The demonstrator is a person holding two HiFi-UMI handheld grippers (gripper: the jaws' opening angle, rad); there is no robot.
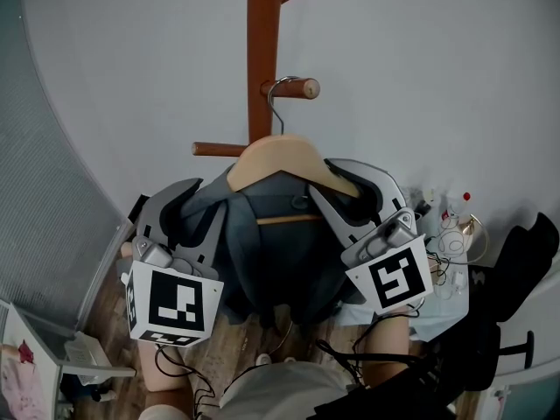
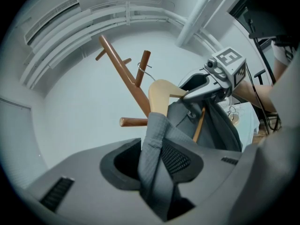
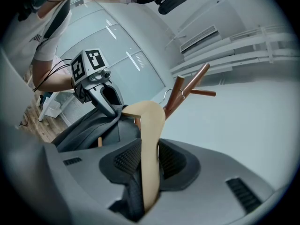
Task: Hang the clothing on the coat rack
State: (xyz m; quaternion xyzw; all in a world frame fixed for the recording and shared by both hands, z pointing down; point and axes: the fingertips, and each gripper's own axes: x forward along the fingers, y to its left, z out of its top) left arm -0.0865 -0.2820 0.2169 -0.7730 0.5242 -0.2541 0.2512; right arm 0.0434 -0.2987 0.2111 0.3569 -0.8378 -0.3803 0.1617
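Note:
A dark grey garment [image 1: 280, 252] hangs on a pale wooden hanger [image 1: 278, 157]. The hanger's metal hook [image 1: 276, 94] curls over a peg [image 1: 296, 87] of the brown coat rack [image 1: 262, 51]. My left gripper [image 1: 197, 204] is shut on a fold of the grey garment [image 2: 157, 144] at the hanger's left shoulder. My right gripper [image 1: 337, 191] is shut on the right arm of the hanger [image 3: 149, 139], with dark cloth caught under it. In the left gripper view the rack [image 2: 125, 76] and the hanger [image 2: 161, 93] stand just ahead.
A lower peg [image 1: 219, 149] sticks out to the left of the rack pole. A small table [image 1: 459, 291] with bottles and cables stands at the right, beside a black chair [image 1: 516, 269]. A white cart [image 1: 83, 353] is at the lower left. The wall is close behind.

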